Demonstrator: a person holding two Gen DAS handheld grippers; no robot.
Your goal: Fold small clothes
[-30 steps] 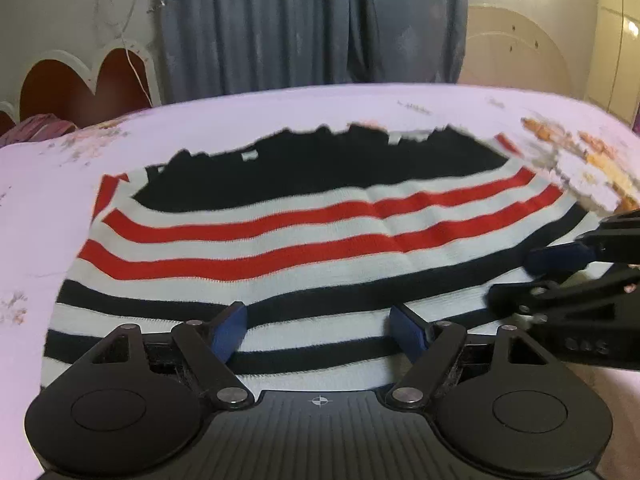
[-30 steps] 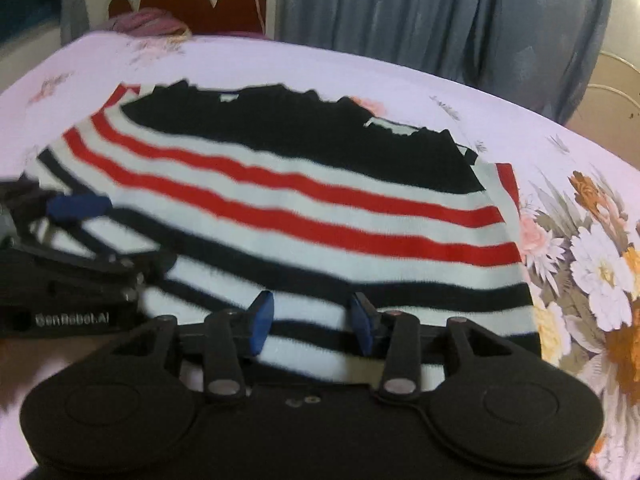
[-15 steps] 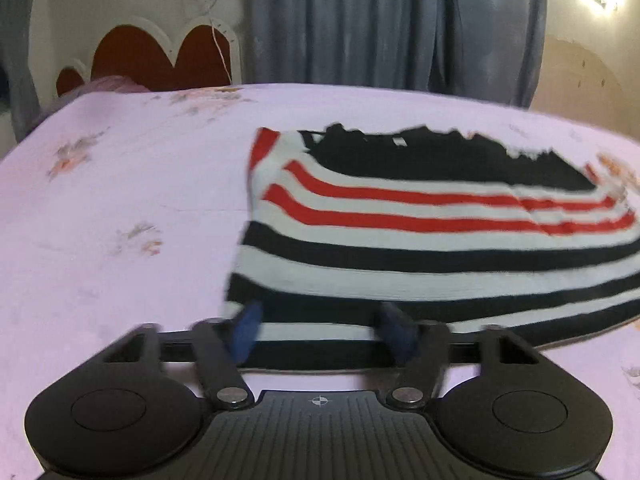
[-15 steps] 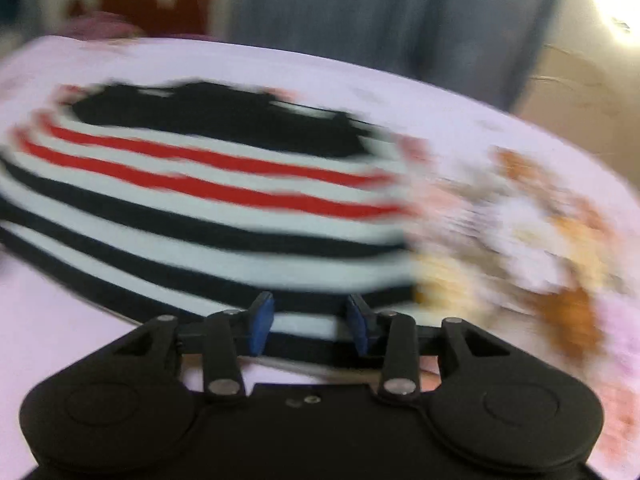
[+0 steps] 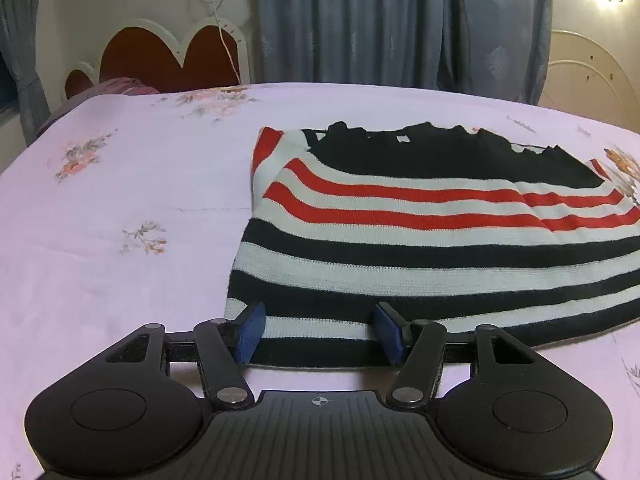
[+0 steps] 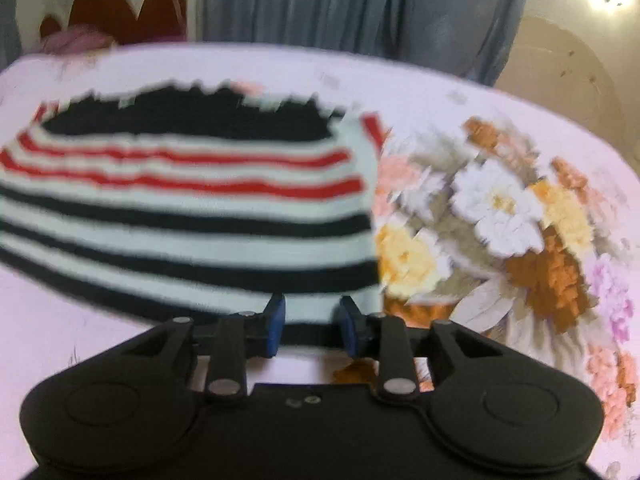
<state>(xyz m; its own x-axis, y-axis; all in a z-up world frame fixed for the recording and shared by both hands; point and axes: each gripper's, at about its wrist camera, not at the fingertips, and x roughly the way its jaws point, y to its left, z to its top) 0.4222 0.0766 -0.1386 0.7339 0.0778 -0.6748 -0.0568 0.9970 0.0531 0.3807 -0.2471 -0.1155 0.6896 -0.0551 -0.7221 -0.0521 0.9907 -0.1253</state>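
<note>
A knit sweater (image 5: pixel 420 240) with black, white and red stripes lies flat on the pink bedsheet (image 5: pixel 120 200). My left gripper (image 5: pixel 320 332) is at the near left corner of its hem. It stands open, with its blue pads (image 5: pixel 252 330) on either side of a flat stretch of hem. In the blurred right wrist view the sweater (image 6: pixel 192 216) fills the left half. My right gripper (image 6: pixel 312 326) is at the near right corner of the hem, its jaws narrow and closing, with the hem edge between them and a gap still showing.
A large flower print (image 6: pixel 500 208) covers the sheet just right of the sweater. At the far end of the bed are a red headboard (image 5: pixel 168 60) with a white scalloped edge, a pink bundle (image 5: pixel 120 86) and blue curtains (image 5: pixel 380 20).
Both grippers slid apart along the hem, the left to its left corner and the right to its right corner. The right gripper has left the left wrist view. Both pairs of jaws narrowed.
</note>
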